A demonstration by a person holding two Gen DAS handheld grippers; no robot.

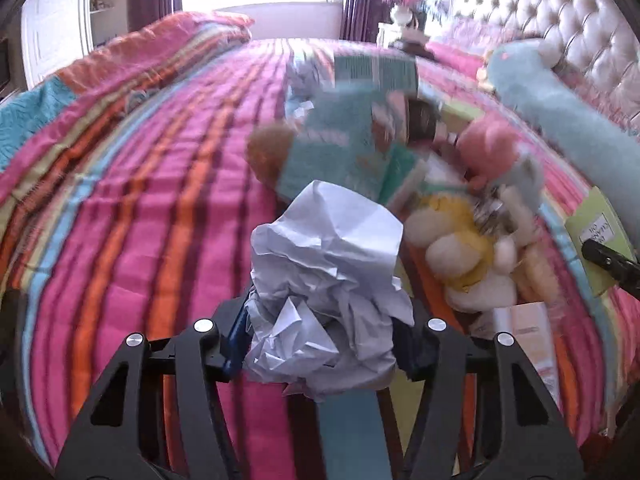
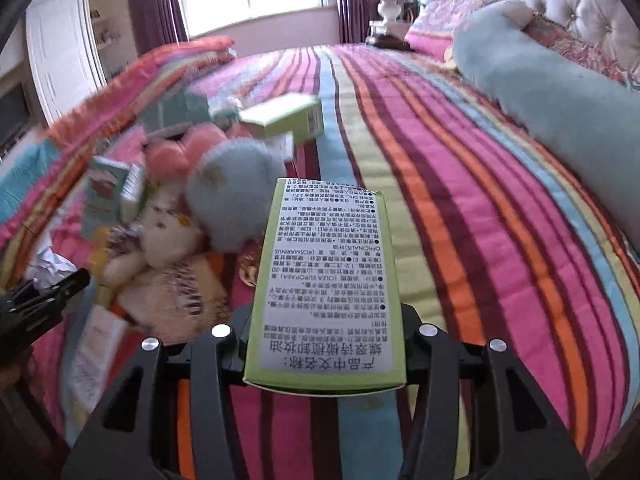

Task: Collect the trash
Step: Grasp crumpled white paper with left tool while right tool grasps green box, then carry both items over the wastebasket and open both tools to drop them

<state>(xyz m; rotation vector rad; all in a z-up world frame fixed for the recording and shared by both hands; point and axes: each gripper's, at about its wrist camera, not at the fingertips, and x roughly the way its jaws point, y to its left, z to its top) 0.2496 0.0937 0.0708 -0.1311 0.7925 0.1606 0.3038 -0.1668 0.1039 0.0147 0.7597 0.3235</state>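
A crumpled paper ball (image 1: 326, 276) is being held in the left gripper (image 1: 320, 344) jaws, a green carton (image 2: 326, 288) in the right gripper (image 2: 326, 354); more boxes (image 2: 282, 118), blurred, are probably being left among the toys on the bed (image 2: 480, 220).

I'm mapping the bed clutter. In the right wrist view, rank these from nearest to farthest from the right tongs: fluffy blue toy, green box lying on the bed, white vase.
1. Fluffy blue toy, just left of the tongs and their held box.
2. Green box lying on the bed, beyond the toy, mid-bed.
3. White vase, past the bed's far side, by the headboard.
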